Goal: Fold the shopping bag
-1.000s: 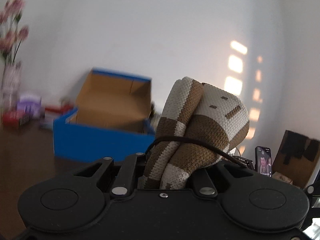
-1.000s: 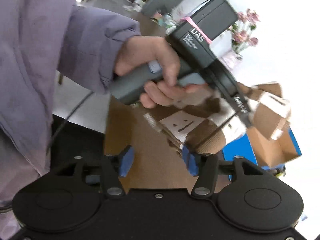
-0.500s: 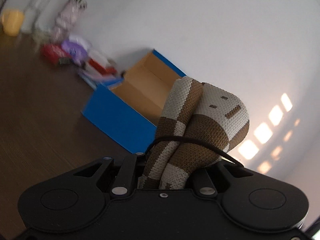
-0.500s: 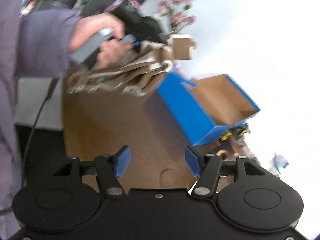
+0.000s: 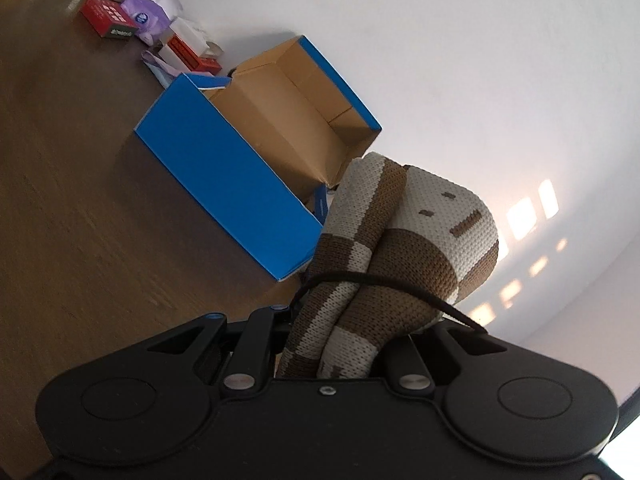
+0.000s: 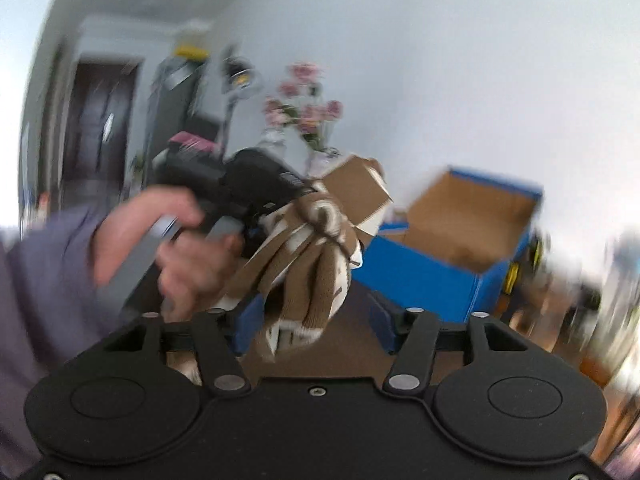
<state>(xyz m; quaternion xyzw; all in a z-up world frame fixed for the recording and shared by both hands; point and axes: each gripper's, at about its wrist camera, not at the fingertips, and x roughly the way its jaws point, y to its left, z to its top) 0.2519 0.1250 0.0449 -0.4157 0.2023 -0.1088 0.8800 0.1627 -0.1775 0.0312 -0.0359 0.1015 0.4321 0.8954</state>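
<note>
The shopping bag point(image 5: 400, 248) is a brown and cream knitted bundle, rolled up with a dark elastic band around it. My left gripper point(image 5: 348, 332) is shut on its lower end, and the bag hides the fingertips. In the right wrist view, which is blurred, a hand point(image 6: 180, 248) holds the left gripper's black body point(image 6: 256, 184) with the bag point(image 6: 316, 264) hanging from it. My right gripper point(image 6: 314, 324) is closing with the bag's lower end between its blue pads. The right pad point(image 6: 380, 324) stands clear of the cloth.
An open blue shoe box point(image 5: 224, 176) with a brown inside stands on the wooden table point(image 5: 60, 220), also visible as the blue box point(image 6: 432, 272). Small red boxes point(image 5: 108, 20) and packets lie by the wall. A vase of pink flowers point(image 6: 304, 112) stands behind.
The left wrist view has rolled, so the box and table now tilt. The right gripper swung back toward the bag, which now hangs between its pads, and its jaws narrowed.
</note>
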